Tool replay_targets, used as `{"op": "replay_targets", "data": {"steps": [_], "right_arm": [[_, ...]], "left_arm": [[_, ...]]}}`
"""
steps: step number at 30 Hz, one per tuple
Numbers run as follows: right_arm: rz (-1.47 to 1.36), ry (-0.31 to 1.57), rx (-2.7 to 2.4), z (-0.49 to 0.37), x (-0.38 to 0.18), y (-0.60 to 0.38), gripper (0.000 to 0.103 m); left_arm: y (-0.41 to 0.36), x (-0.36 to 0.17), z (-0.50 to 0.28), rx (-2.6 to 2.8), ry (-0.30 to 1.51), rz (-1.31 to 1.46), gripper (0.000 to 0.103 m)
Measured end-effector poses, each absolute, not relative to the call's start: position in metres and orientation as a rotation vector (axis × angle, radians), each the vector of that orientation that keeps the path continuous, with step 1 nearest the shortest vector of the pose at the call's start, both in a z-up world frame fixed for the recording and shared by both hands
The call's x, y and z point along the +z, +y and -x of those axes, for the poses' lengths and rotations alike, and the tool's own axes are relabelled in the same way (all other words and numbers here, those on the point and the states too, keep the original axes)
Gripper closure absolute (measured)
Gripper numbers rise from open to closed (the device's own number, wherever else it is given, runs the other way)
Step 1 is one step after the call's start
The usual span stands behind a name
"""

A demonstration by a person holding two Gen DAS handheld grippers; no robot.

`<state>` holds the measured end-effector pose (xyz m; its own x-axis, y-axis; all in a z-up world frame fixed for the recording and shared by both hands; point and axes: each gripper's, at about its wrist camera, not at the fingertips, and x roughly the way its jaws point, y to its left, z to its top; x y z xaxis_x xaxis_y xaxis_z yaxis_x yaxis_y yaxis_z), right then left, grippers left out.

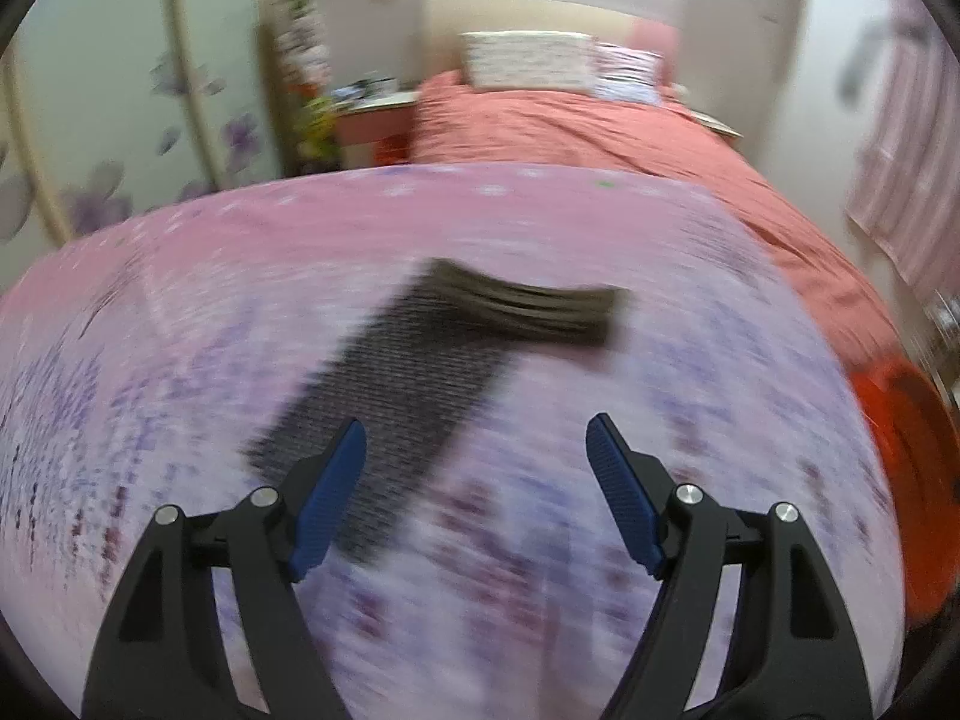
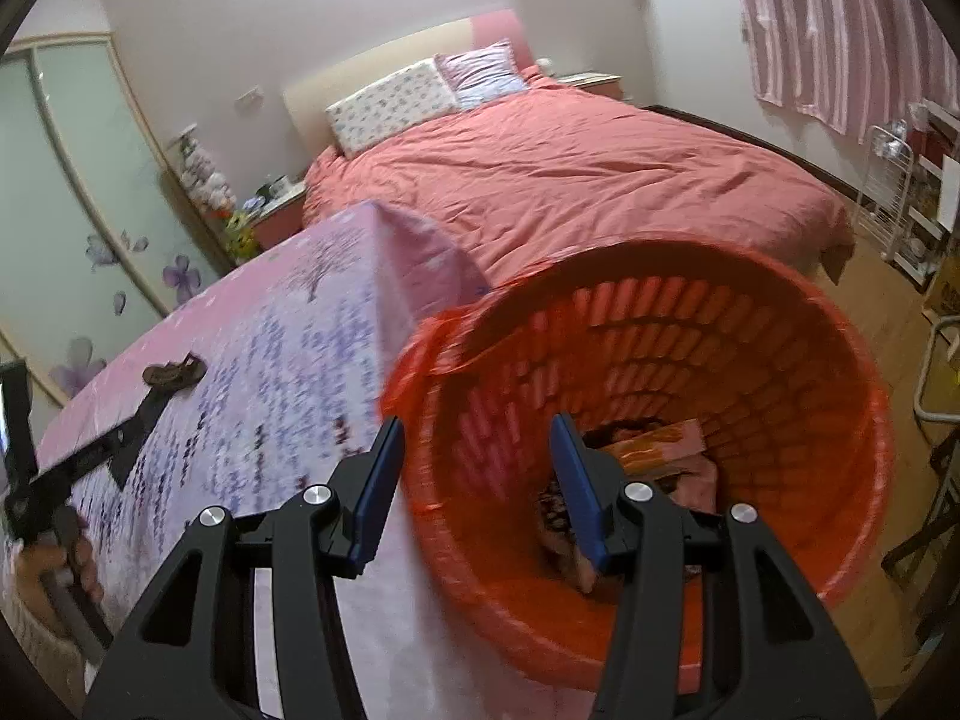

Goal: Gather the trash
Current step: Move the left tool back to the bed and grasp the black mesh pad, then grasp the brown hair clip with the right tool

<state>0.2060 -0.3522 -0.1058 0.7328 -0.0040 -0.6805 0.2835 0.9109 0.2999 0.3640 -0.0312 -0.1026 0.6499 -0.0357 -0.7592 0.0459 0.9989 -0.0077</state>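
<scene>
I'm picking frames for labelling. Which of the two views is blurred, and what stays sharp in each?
Left wrist view: heavy motion smear across the floral tablecloth and the dark item on it; only the left tool is crisp. Right wrist view: bed sharp, orange basket rim and cloth edge slightly smeared; fisheye bending in both.

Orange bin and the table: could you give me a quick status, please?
Both grippers open, empty: left gripper, right gripper over orange bin. Wrappers already in bin. Dark scrap left on tablecloth. Nothing blocking.

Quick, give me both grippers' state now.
Left gripper: open, holding nothing.
Right gripper: open, holding nothing, above the orange basket.
</scene>
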Motion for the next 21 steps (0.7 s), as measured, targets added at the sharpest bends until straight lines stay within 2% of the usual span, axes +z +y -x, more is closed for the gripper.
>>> {"op": "replay_targets", "data": {"steps": [8,11,13,15,16,21], "right_arm": [[-0.364,0.769,-0.121,-0.218,-0.107,-0.322,0.052],[-0.358,0.774,-0.111,-0.220,-0.106,-0.313,0.052],[-0.352,0.778,-0.101,-0.222,-0.105,-0.304,0.052],[-0.345,0.782,-0.087,-0.223,-0.104,-0.296,0.052],[-0.342,0.783,-0.082,-0.223,-0.104,-0.293,0.052],[-0.311,0.789,-0.032,-0.229,-0.101,-0.268,0.052]], "left_arm": [[-0.016,-0.115,-0.405,-0.046,0.915,-0.017,0.027],[-0.023,-0.115,-0.405,-0.029,0.916,-0.037,0.042],[-0.020,-0.114,-0.404,-0.016,0.905,-0.045,0.069],[-0.014,-0.114,-0.401,-0.014,0.900,-0.075,0.088],[-0.010,-0.113,-0.398,-0.029,0.901,-0.084,0.092],[0.034,-0.111,-0.371,0.011,0.915,-0.072,0.093]]}}
